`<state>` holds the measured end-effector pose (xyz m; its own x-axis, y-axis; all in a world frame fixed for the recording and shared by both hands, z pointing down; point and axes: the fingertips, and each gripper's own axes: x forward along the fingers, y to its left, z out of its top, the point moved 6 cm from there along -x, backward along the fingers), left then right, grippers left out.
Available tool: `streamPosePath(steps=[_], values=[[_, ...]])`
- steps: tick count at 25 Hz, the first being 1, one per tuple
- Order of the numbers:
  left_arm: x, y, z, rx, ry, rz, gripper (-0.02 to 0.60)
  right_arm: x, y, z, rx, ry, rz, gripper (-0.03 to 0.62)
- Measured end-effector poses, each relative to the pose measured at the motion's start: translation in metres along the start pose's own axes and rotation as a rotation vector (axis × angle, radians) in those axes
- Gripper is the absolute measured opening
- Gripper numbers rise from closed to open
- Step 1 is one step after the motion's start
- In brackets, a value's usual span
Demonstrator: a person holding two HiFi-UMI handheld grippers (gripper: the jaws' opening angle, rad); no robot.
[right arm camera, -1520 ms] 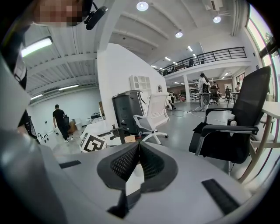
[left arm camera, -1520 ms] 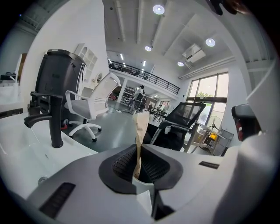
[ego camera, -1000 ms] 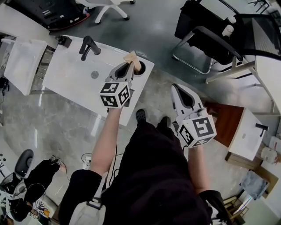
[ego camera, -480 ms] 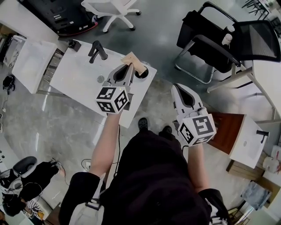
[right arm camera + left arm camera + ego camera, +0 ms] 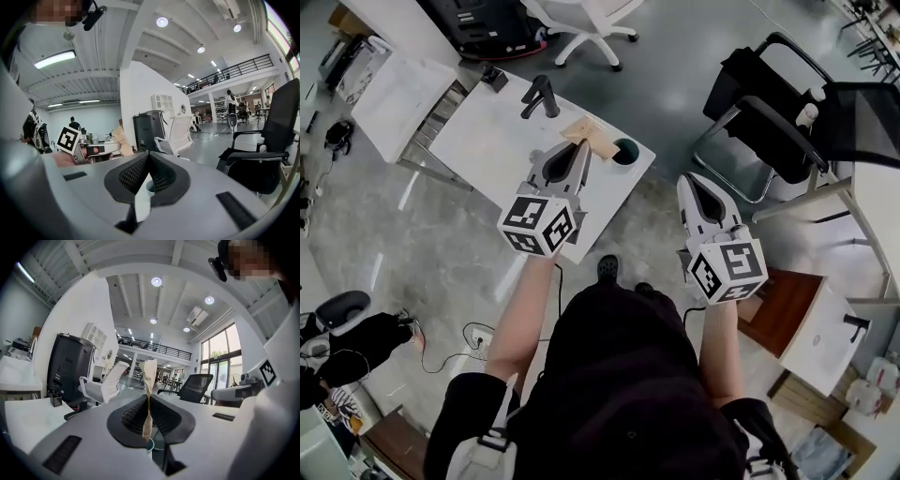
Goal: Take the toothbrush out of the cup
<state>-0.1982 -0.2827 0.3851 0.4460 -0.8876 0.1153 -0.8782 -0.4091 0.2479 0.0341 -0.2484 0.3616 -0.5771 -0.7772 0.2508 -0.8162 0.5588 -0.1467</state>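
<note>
From the head view, we see the left gripper (image 5: 579,150) with its jaws closing on a flat, tan, paper-wrapped toothbrush (image 5: 591,137). It is held over the white bench (image 5: 487,141), just beside the round, teal-lined cup (image 5: 625,151) at its corner. The right gripper (image 5: 690,181) is off the bench.

In the left gripper view, the ribbed black jaws pinch the toothbrush; we cannot read its print.

In the right gripper view, the jaws meet, empty.

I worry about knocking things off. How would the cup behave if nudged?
The cup looks small and empty, so probably light and easy to slide. It stands close to the table's corner, so a push might send it off. Round, it would likely roll if tipped.
</note>
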Motion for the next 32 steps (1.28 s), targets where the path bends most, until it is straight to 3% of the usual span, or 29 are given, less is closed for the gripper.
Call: streamPosePath(steps=[9, 18, 26, 32], values=[[-0.048, -0.039, -0.004, -0.017, -0.027, 0.108, 0.026, -0.016, 0.005, 0.0, -0.075, 0.022, 0.137, 0.031], [-0.086, -0.097, -0.016, -0.028, -0.032, 0.208, 0.026, -0.057, 0.006, -0.011, -0.069, 0.018, 0.279, 0.031], [-0.119, -0.148, -0.03, -0.022, -0.064, 0.269, 0.026, -0.097, -0.006, -0.021, -0.119, -0.063, 0.3, 0.029], [-0.136, -0.171, -0.036, -0.029, -0.079, 0.296, 0.026, -0.117, -0.007, -0.026, -0.121, -0.061, 0.342, 0.029]])
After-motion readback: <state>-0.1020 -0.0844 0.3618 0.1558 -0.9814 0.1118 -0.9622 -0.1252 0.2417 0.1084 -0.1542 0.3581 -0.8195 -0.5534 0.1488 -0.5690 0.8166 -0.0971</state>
